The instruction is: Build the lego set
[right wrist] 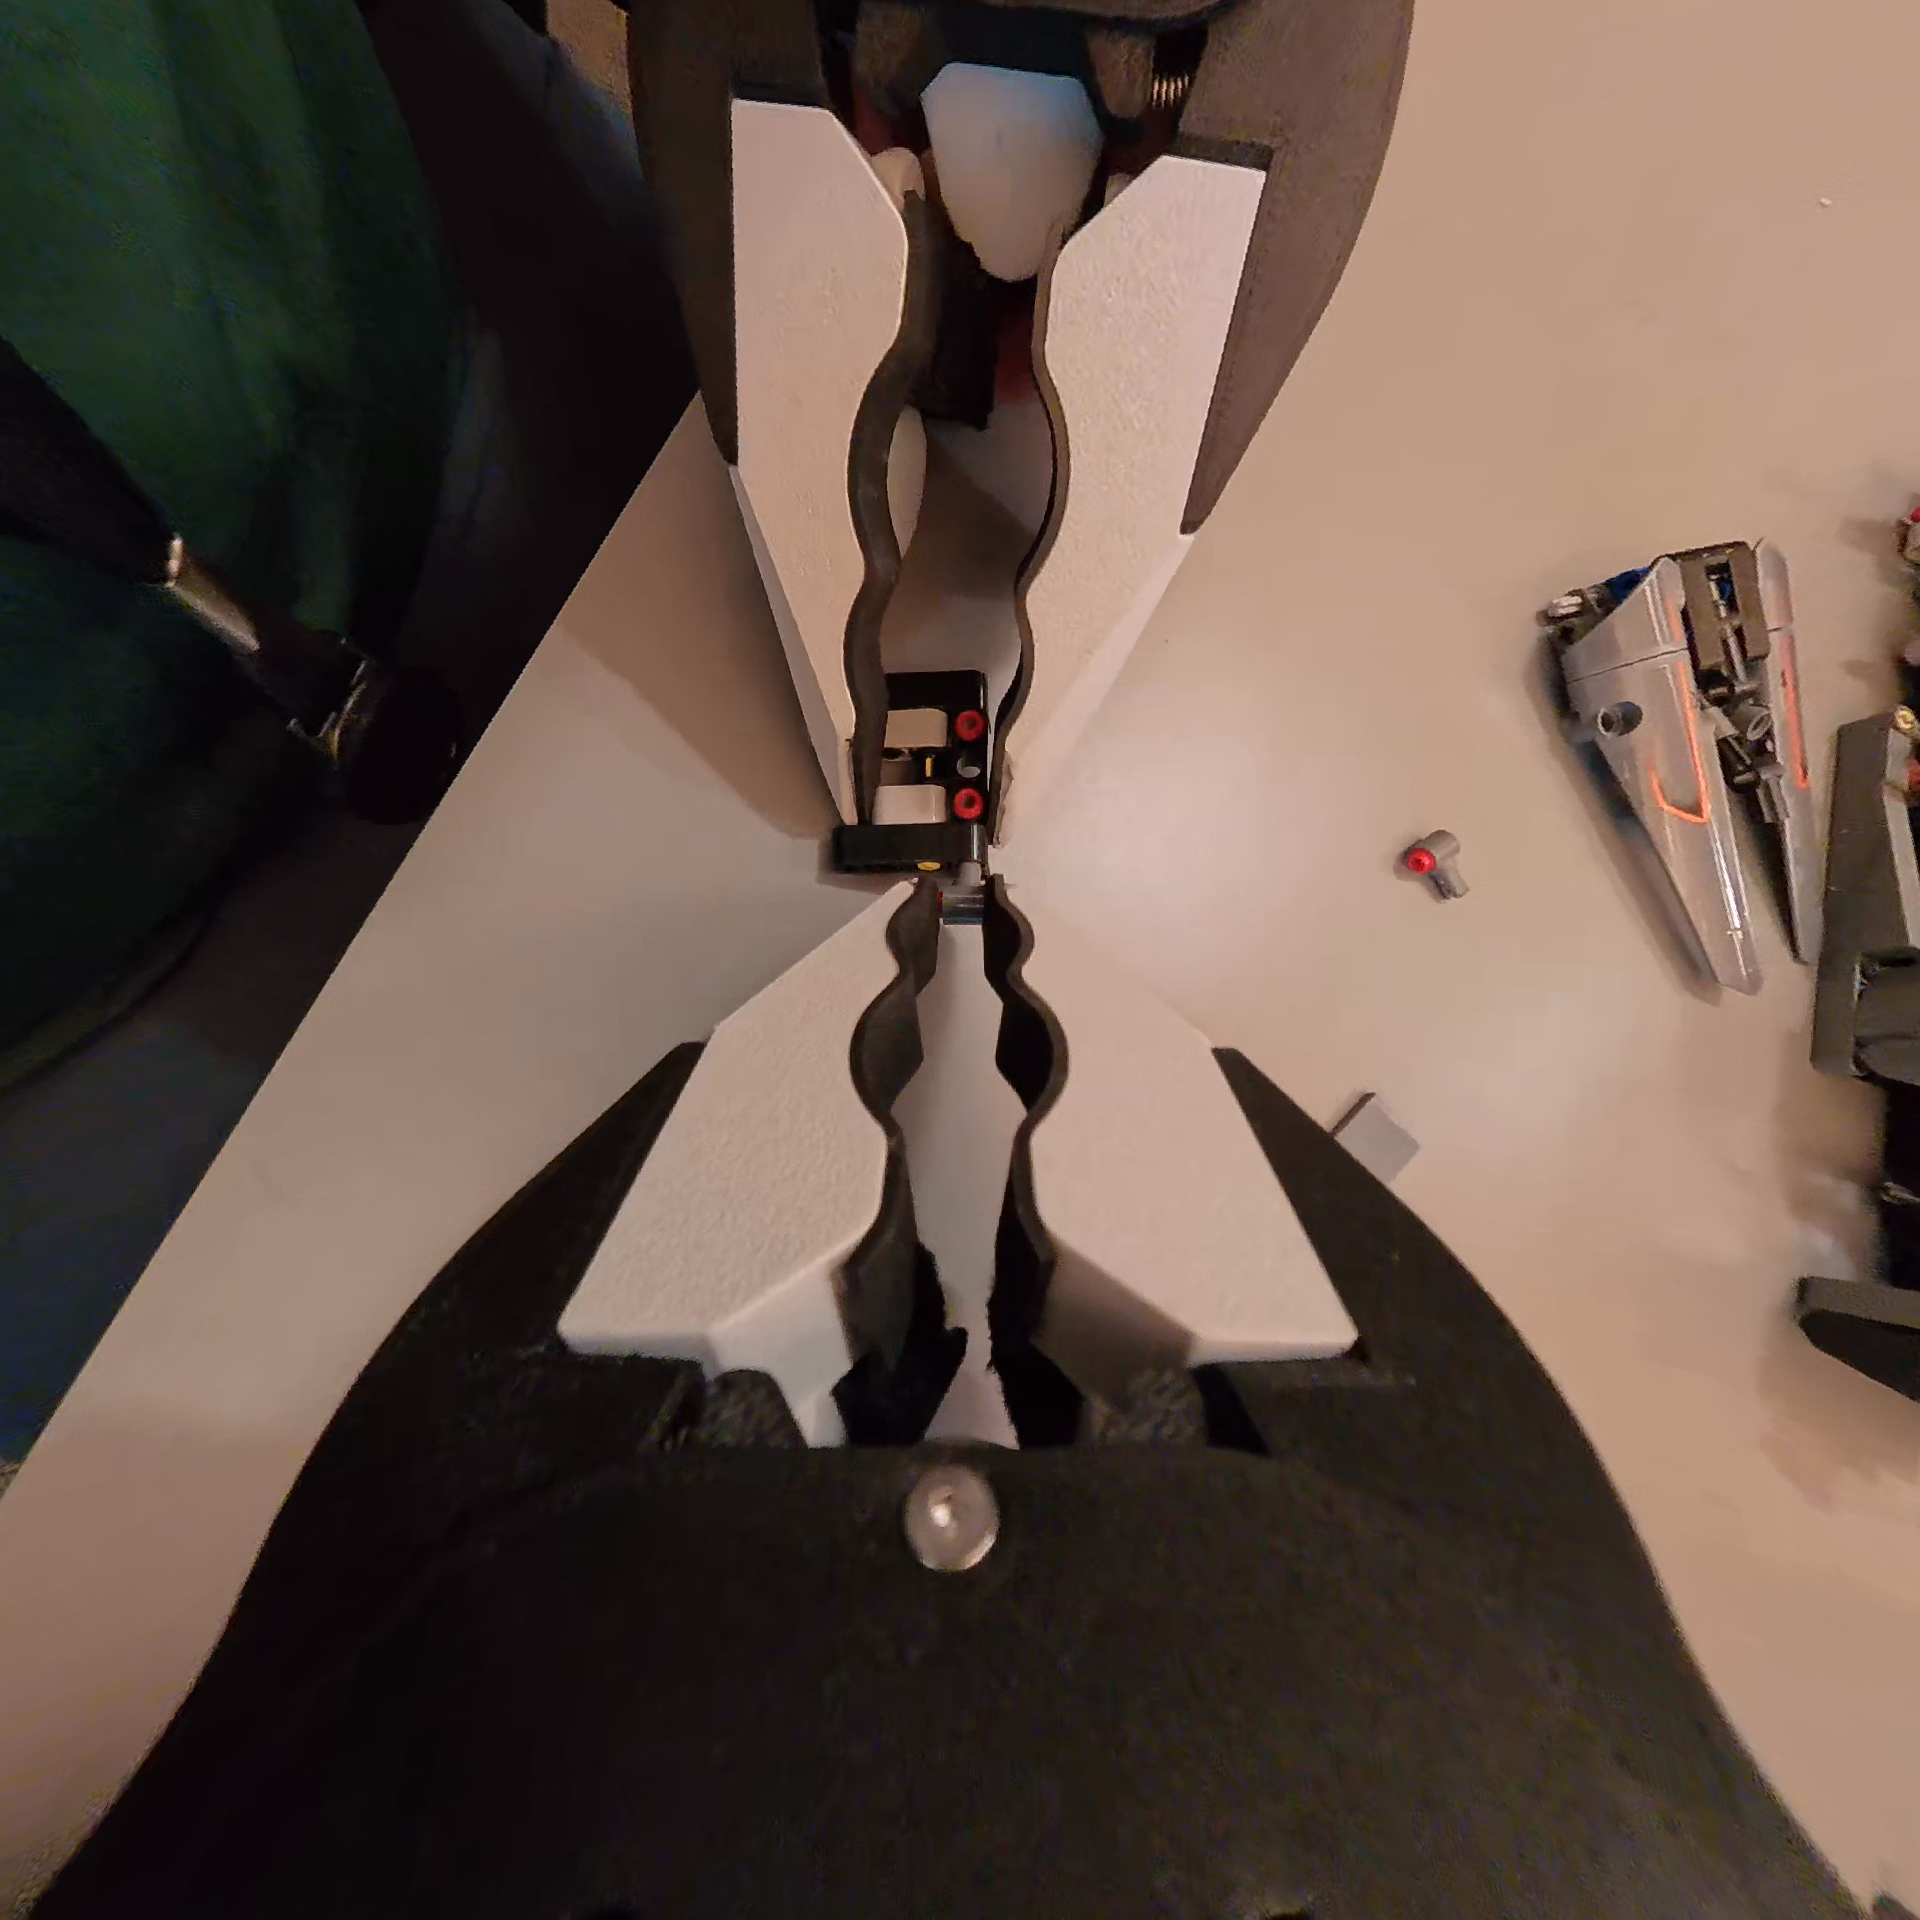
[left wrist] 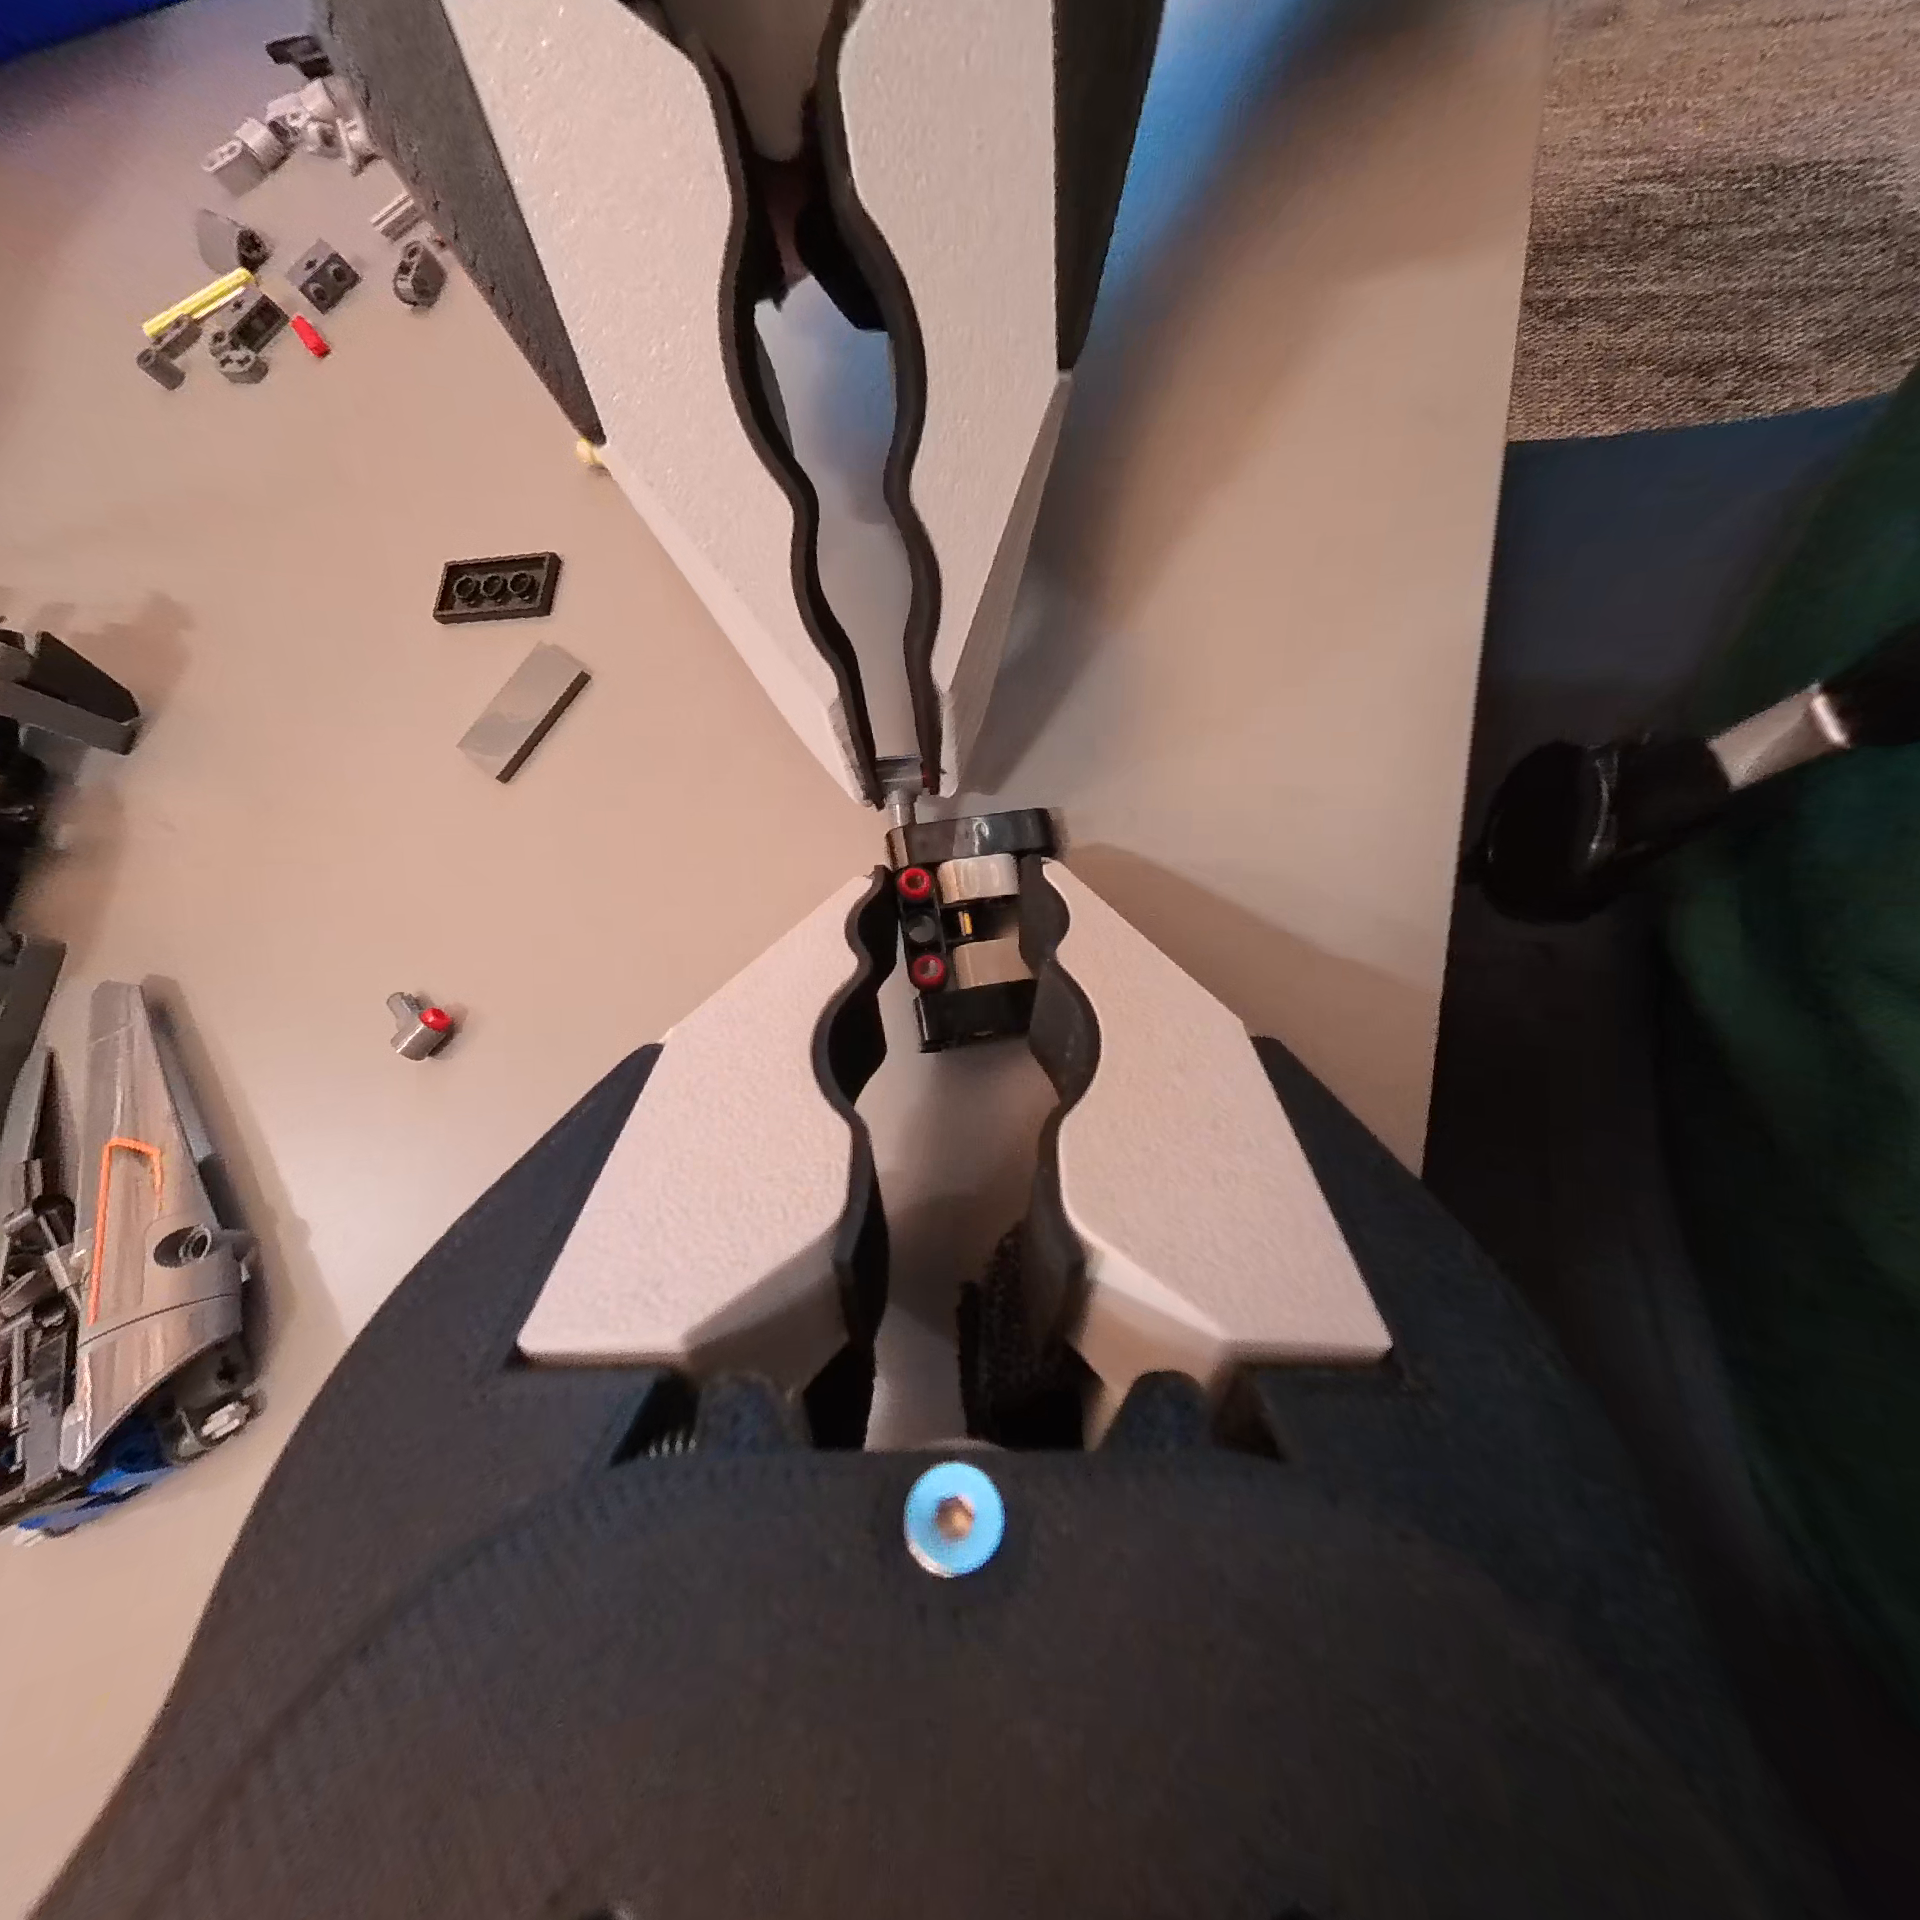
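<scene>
My left gripper [left wrist: 961,904] is shut on a small black and white lego assembly [left wrist: 961,951] with two red pins, held above the beige table [left wrist: 644,935]. My right gripper [left wrist: 904,774] comes in from the opposite side, shut on a small grey pin piece [left wrist: 900,771] whose tip touches the assembly's dark top beam [left wrist: 997,831]. In the right wrist view my right gripper [right wrist: 958,896] holds the grey piece [right wrist: 961,904] against the assembly [right wrist: 930,764], which sits in the left gripper [right wrist: 930,805].
Loose small pieces [left wrist: 249,301], a black plate [left wrist: 497,587], a grey tile [left wrist: 523,724] and a grey and red connector [left wrist: 421,1023] lie on the table. A grey wing-shaped build [left wrist: 145,1226] [right wrist: 1683,758] lies at the side. The table edge [left wrist: 1475,727] borders a person in green [left wrist: 1818,935]. My left and right fingertips are right by each other. The grey tile [left wrist: 523,724] is about equally far from each gripper, around 10 cm.
</scene>
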`<control>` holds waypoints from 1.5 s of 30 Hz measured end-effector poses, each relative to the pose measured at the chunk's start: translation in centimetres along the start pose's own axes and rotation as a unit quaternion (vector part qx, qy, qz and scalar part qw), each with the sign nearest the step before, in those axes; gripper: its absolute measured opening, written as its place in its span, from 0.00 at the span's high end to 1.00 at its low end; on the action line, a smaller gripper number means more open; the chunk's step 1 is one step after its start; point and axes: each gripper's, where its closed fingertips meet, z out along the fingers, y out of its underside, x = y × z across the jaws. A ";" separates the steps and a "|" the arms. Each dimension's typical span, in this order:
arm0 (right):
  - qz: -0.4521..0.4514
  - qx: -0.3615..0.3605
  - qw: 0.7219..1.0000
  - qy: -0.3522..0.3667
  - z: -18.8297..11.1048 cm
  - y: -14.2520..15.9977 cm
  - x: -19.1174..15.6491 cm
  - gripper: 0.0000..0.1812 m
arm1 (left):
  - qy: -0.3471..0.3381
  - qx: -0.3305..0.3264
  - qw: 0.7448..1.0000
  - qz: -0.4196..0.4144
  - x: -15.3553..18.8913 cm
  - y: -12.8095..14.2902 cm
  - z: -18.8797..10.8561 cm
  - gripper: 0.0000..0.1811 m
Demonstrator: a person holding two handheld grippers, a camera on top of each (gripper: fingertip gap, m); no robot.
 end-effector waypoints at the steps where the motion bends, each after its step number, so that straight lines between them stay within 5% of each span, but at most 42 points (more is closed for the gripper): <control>1: 0.000 0.004 1.000 -0.004 0.0 0.0 0.0 0.97 | 0.001 0.000 1.000 0.000 0.0 0.0 0.0 0.88; 45: 0.012 0.009 1.000 -0.020 0.5 1.0 0.0 0.96 | 0.017 0.005 1.000 -0.004 0.0 -0.2 0.2 0.88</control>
